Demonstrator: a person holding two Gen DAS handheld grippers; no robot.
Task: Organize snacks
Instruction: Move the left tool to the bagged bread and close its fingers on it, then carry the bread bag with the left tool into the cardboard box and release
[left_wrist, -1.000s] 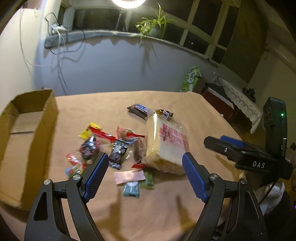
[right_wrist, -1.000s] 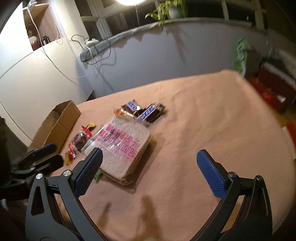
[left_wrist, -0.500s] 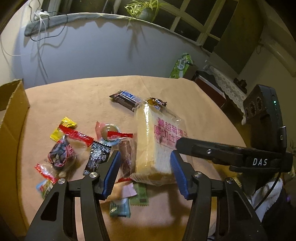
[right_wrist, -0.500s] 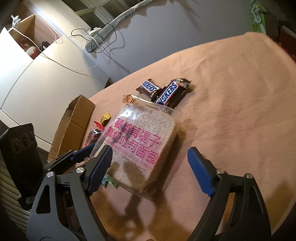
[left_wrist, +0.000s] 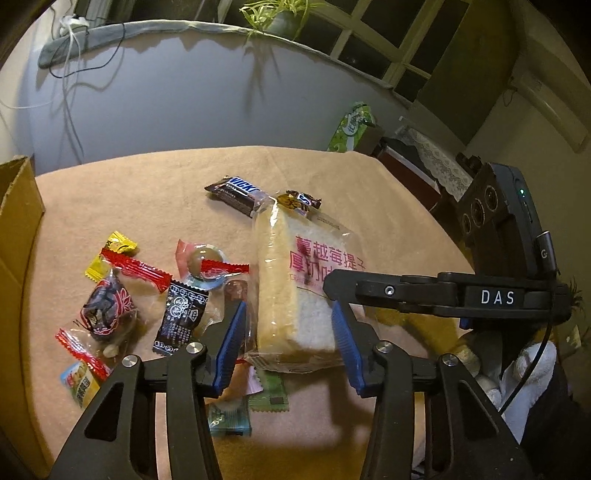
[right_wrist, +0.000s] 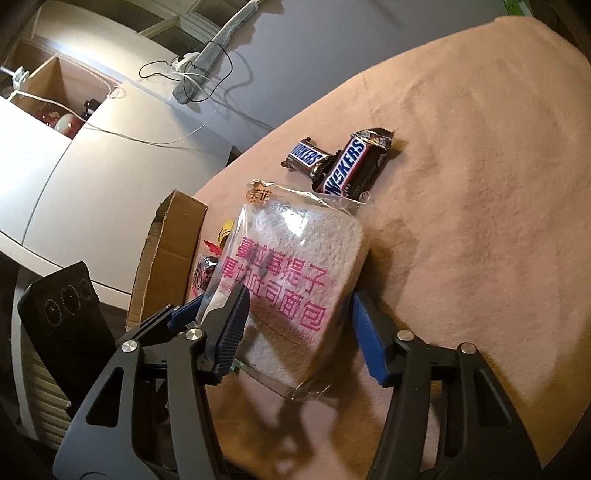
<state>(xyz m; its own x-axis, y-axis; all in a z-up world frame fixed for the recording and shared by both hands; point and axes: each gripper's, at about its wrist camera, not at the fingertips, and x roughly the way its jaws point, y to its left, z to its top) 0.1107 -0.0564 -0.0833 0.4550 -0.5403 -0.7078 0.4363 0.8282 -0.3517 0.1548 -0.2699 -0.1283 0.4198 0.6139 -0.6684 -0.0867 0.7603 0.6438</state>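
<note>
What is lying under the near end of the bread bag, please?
A green wrapper and a pink one stick out from under the bread bag. How far they reach beneath it, and whether anything else lies there, is hidden by the bag.

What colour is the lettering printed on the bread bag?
Pink-magenta lettering on the clear bread bag; it shows best in the right wrist view.

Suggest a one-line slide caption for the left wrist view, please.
Both claws, left and right, close around the bagged bread loaf amid scattered snacks.
</note>
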